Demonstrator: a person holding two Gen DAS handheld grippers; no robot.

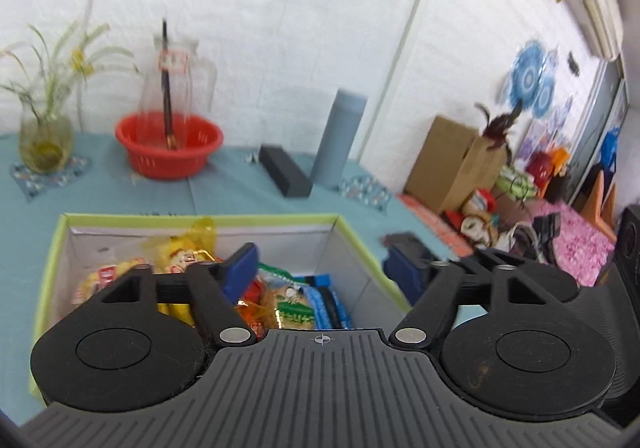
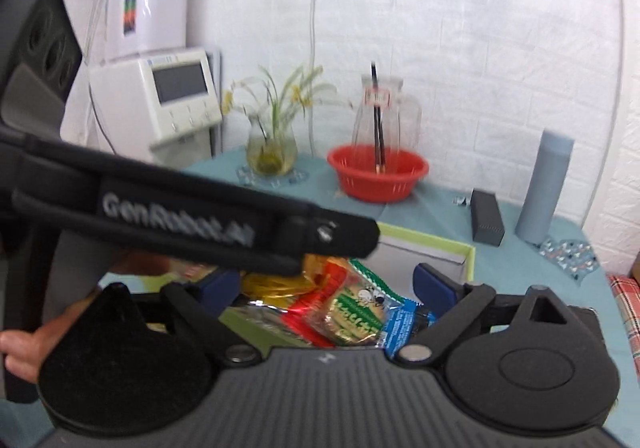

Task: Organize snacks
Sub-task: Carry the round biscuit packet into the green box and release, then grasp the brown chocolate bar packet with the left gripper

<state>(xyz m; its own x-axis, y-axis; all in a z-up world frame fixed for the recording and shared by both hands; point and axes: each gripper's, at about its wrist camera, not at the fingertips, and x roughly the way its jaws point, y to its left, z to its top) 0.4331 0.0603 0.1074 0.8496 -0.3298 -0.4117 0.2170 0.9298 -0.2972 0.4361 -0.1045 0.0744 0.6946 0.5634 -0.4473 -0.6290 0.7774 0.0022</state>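
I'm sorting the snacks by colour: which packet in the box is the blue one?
The blue packet lies at the right end of the pile in the green-rimmed box, right of the green-and-white biscuit packet. The others are yellow, red or green.

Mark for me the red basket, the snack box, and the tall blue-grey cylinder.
red basket [image 1: 168, 151], left wrist view, on its front wall.
snack box [image 1: 200, 216], left wrist view, on its far green rim.
blue-grey cylinder [image 2: 544, 187], right wrist view, on the middle of its side.
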